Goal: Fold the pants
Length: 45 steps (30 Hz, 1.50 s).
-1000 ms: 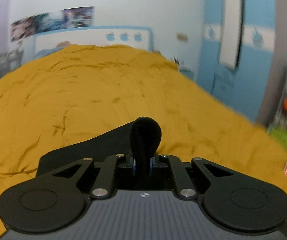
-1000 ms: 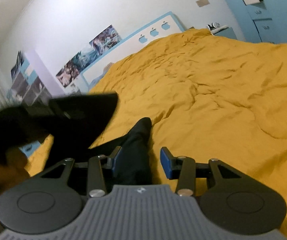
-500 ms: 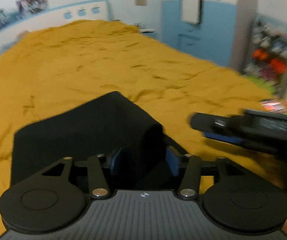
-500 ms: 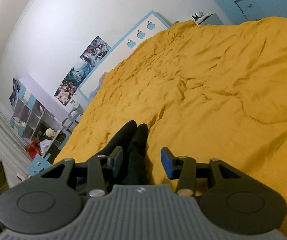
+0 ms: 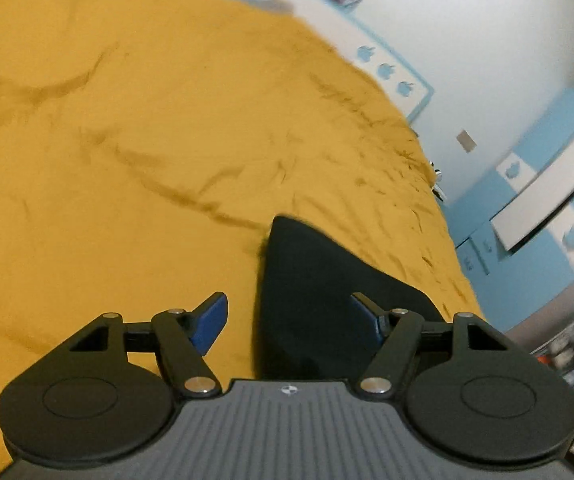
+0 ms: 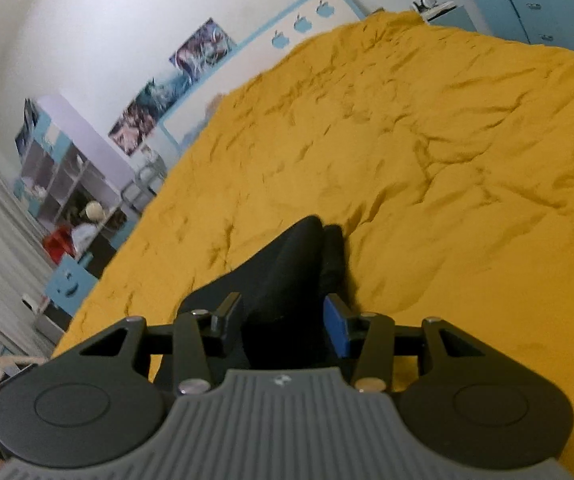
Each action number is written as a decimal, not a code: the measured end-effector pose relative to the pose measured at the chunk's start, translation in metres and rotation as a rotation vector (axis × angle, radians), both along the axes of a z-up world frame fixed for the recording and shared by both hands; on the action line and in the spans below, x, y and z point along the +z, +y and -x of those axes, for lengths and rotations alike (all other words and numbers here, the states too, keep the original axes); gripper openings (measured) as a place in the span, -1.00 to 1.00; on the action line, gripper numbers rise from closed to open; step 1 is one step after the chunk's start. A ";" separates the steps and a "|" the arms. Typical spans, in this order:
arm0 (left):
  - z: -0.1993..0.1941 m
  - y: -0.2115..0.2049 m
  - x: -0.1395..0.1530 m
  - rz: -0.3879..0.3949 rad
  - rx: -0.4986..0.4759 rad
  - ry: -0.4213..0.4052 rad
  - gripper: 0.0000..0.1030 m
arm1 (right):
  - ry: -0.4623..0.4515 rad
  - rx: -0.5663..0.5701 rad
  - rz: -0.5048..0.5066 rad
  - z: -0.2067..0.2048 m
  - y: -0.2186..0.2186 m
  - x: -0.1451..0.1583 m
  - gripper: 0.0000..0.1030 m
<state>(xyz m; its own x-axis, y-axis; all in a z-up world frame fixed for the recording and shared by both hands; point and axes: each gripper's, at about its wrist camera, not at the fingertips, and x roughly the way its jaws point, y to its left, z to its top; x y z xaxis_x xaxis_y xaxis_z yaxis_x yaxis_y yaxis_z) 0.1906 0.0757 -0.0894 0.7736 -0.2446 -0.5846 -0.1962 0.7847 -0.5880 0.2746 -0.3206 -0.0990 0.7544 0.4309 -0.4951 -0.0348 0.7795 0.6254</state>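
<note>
The black pants point(image 5: 319, 304) lie folded on the mustard bed point(image 5: 127, 152), between the left gripper point(image 5: 293, 316)'s opening, released fingers, the right gripper point(image 6: 283, 322)'s fingers straddling them unclenched.

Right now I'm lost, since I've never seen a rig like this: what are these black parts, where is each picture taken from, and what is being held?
There is no robot here. A person holds a two-finger tool in each hand, and a wide-angle camera on each tool looks forward along its fingers. The black discs and ribbed grey plate at the bottom of each picture are the tool itself.

One picture is from the left tool, the other from the right tool. Both look over a bed with a yellow bedspread, where black pants lie partly folded.

The left tool's jaws are opening and wide apart. The pants lie between them, unpressed. A bunch of the pants sits between the right tool's fingers. Whether they pinch it is unclear.
</note>
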 end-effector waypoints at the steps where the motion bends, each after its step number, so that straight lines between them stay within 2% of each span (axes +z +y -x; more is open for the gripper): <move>1: -0.003 0.001 -0.007 0.023 -0.005 0.016 0.54 | 0.013 0.001 0.029 -0.003 0.006 -0.001 -0.18; 2: -0.007 0.003 -0.013 0.044 -0.014 0.039 0.54 | 0.032 -0.005 0.064 -0.007 0.012 -0.002 -0.19; 3: -0.012 0.002 -0.020 0.062 -0.020 0.069 0.54 | 0.050 -0.014 0.083 -0.010 0.016 -0.004 -0.37; 4: -0.016 0.001 -0.027 0.074 -0.016 0.101 0.54 | 0.063 -0.022 0.091 -0.012 0.018 -0.006 -0.72; 7: -0.020 -0.004 -0.035 0.095 -0.035 0.120 0.53 | 0.039 -0.004 0.097 -0.011 0.019 0.002 -0.87; 10: -0.018 -0.013 -0.030 0.084 -0.084 0.078 0.53 | -0.024 0.015 0.047 -0.001 0.008 0.018 -0.88; 12: -0.019 -0.019 -0.030 0.066 -0.117 0.076 0.53 | -0.003 -0.007 0.015 0.002 -0.003 0.016 -0.88; 17: -0.022 -0.041 -0.040 -0.044 -0.179 0.109 0.38 | 0.111 -0.030 -0.014 0.003 -0.021 -0.031 -0.83; 20: -0.017 -0.042 -0.039 -0.048 -0.199 0.109 0.38 | 0.090 -0.006 0.009 0.009 -0.026 -0.039 -0.83; 21: -0.014 -0.041 -0.038 -0.046 -0.202 0.108 0.38 | 0.082 -0.005 0.046 0.012 -0.025 -0.036 -0.78; 23: -0.011 -0.040 -0.038 -0.041 -0.202 0.104 0.38 | 0.071 -0.024 0.159 0.016 -0.021 -0.029 -0.28; 24: -0.011 -0.040 -0.038 -0.035 -0.201 0.102 0.39 | 0.050 -0.032 0.211 0.019 -0.019 -0.023 -0.24; 26: -0.011 -0.039 -0.038 -0.024 -0.195 0.100 0.38 | 0.014 -0.048 0.265 0.025 -0.017 -0.013 -0.25; 28: -0.010 -0.039 -0.039 -0.019 -0.188 0.097 0.38 | -0.064 -0.050 0.326 0.032 -0.010 0.000 -0.35; 31: -0.009 -0.040 -0.039 -0.023 -0.190 0.095 0.37 | -0.152 0.005 0.382 0.037 0.003 0.009 -0.39; 34: -0.007 -0.042 -0.041 -0.035 -0.197 0.093 0.31 | -0.135 0.071 0.406 0.033 0.012 -0.006 -0.52; 36: -0.008 -0.043 -0.042 -0.052 -0.208 0.099 0.31 | -0.059 0.103 0.460 0.021 0.016 -0.026 -0.52; 37: -0.008 -0.044 -0.041 -0.066 -0.215 0.100 0.30 | -0.051 0.097 0.444 0.022 0.014 -0.028 -0.52; 40: -0.002 -0.045 -0.034 -0.099 -0.216 0.083 0.31 | -0.093 0.049 0.403 0.034 0.004 -0.014 -0.49; 43: 0.000 -0.045 -0.031 -0.114 -0.221 0.082 0.31 | -0.151 0.054 0.394 0.046 0.003 -0.005 -0.49; 45: 0.000 -0.046 -0.030 -0.130 -0.228 0.085 0.31 | -0.104 0.116 0.444 0.045 0.009 -0.014 -0.50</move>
